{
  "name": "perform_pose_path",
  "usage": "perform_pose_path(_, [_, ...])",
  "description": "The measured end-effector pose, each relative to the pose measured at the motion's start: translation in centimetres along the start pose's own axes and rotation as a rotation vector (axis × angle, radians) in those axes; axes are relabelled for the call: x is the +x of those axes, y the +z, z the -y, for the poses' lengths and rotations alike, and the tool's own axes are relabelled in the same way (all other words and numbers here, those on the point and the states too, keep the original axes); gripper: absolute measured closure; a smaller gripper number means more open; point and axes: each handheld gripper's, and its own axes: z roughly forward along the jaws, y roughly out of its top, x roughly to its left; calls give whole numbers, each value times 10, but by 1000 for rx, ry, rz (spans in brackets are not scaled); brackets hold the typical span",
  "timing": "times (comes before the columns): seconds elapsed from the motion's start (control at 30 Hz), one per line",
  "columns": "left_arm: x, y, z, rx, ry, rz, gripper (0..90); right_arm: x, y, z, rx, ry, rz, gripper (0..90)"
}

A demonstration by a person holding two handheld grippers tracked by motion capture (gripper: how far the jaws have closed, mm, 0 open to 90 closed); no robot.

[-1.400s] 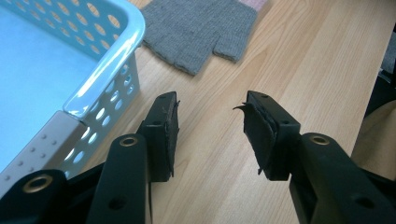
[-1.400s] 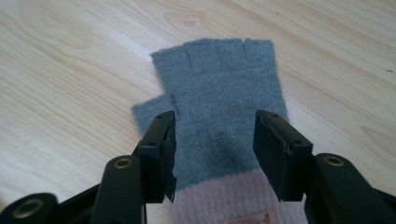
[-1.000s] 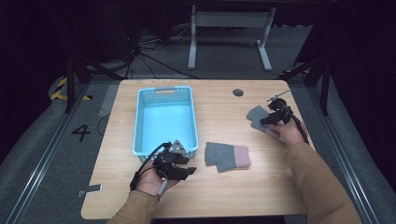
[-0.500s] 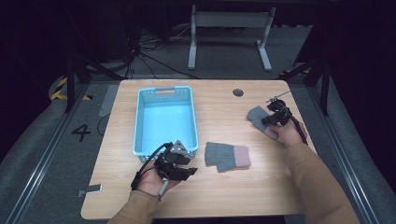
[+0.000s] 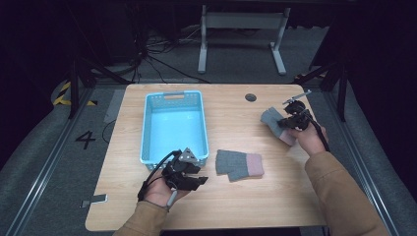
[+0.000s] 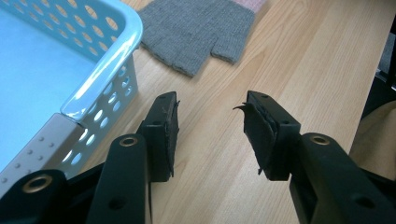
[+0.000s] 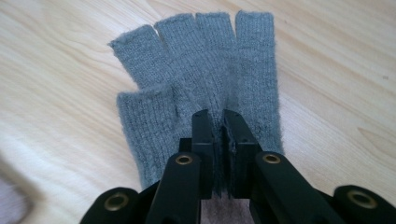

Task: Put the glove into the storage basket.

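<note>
Fingers of right gripper [image 7: 218, 119] just closed, pinching grey knitted fingerless glove [image 7: 205, 74] mid-palm; left gripper [image 6: 212, 130] released, empty. Advised: lift slowly, clear wooden bench [image 5: 236, 113], watch for slip.

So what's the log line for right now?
right gripper: jaws just closed, pinching grey glove | left gripper: open, idle by blue basket | second glove: on table

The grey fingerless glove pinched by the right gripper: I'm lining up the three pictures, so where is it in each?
High view: the pinched glove lies at the table's right side, under the right gripper.
Left gripper view: not in it; the glove near the top is the other glove, beside the blue basket.
Right gripper view: centre, fingers pointing up, its knit bunched between the jaws.
Shared landmark: the light wooden tabletop.
</note>
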Motion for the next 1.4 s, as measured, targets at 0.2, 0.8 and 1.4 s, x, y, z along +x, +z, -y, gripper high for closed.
perform_pose_path(0.2, [0,0,-1,-4,7,1,555,20,-23,-4,-41,-73,-39,845])
perform_pose_path(0.8, [0,-3,-2,-12,7,4,562,92,-58,-10,-108,-333,-174,838])
perform_pose_path(1.4, [-2,-2,-2,-4,9,18,585,128,-51,-1,-99,-431,-286,831])
